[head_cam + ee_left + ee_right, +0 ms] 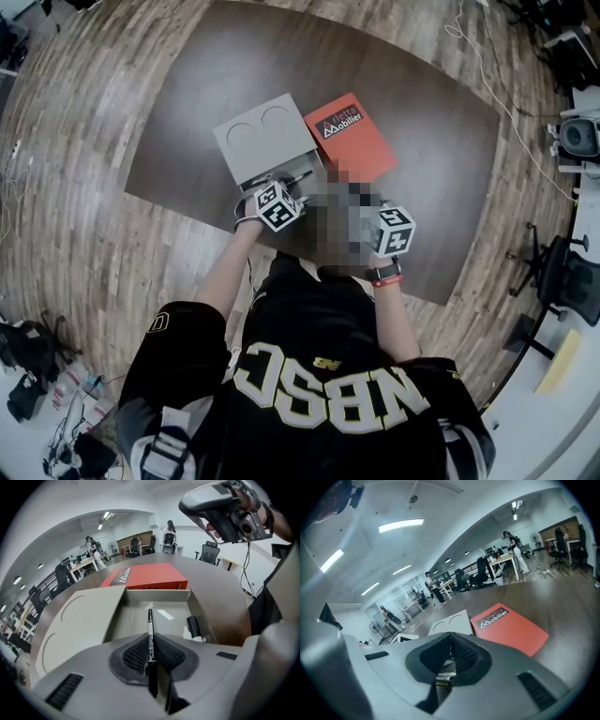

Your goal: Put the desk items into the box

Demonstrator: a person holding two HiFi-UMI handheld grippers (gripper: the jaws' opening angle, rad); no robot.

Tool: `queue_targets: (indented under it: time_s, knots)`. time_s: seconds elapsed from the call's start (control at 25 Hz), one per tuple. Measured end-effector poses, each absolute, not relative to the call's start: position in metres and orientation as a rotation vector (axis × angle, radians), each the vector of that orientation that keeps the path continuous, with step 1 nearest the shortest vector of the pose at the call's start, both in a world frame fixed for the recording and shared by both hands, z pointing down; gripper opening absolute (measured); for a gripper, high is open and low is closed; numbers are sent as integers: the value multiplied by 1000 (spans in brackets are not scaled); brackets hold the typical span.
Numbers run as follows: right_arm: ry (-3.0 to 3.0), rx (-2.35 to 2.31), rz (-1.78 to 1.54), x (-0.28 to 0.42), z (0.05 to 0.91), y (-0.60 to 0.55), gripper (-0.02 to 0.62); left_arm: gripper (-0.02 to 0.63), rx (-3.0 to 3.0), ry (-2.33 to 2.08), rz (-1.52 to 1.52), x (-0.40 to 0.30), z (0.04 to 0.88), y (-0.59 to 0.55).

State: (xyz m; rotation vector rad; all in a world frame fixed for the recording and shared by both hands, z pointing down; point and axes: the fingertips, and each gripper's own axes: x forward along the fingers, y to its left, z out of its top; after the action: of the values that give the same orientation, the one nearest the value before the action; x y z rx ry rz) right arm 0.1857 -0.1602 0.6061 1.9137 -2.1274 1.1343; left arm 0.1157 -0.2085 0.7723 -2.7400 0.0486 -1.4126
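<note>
A grey open box (pixel 157 596) lies on the dark table, its flat lid (pixel 79 620) folded out to the left. My left gripper (pixel 151 637) is shut on a black pen (pixel 150 620), whose tip points forward and down over the box's inside. A small black and white item (pixel 194 627) lies at the box's right wall. In the head view the left gripper (pixel 286 187) is at the near end of the box (pixel 267 136). My right gripper (pixel 451 637) is shut, with nothing seen between its pads; it hovers to the right of the box.
A red booklet (pixel 352 136) with white print lies against the far right side of the box, also seen as the red booklet (pixel 511 630) ahead of the right gripper. Office chairs (pixel 562 277) and desks stand on the wooden floor around the table.
</note>
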Motion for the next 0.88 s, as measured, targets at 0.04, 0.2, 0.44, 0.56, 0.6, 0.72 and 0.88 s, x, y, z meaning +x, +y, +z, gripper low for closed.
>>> queue_targets:
  time_s: [0.04, 0.2, 0.44, 0.56, 0.6, 0.72, 0.88]
  knots:
    - [-2130, 1910, 1134, 185, 607, -162, 9, 51, -2742, 50, -1415, 115, 773, -209]
    - [-2161, 1891, 1116, 182, 602, -164, 9, 52, -2779, 88, -1397, 116, 767, -209]
    - [-2242, 1847, 1032, 181, 586, -180, 9, 52, -2862, 279, -1260, 115, 722, -222]
    - [-2252, 1840, 931, 182, 575, -189, 9, 52, -2939, 444, -1136, 110, 686, -228]
    - [-2250, 1843, 884, 182, 572, -192, 9, 52, -2970, 507, -1080, 107, 671, -231]
    - [-2249, 1871, 738, 182, 557, -202, 9, 51, -3063, 719, -867, 96, 621, -239]
    - [-2297, 1897, 632, 178, 527, -211, 9, 23, -3145, 979, -575, 78, 554, -242]
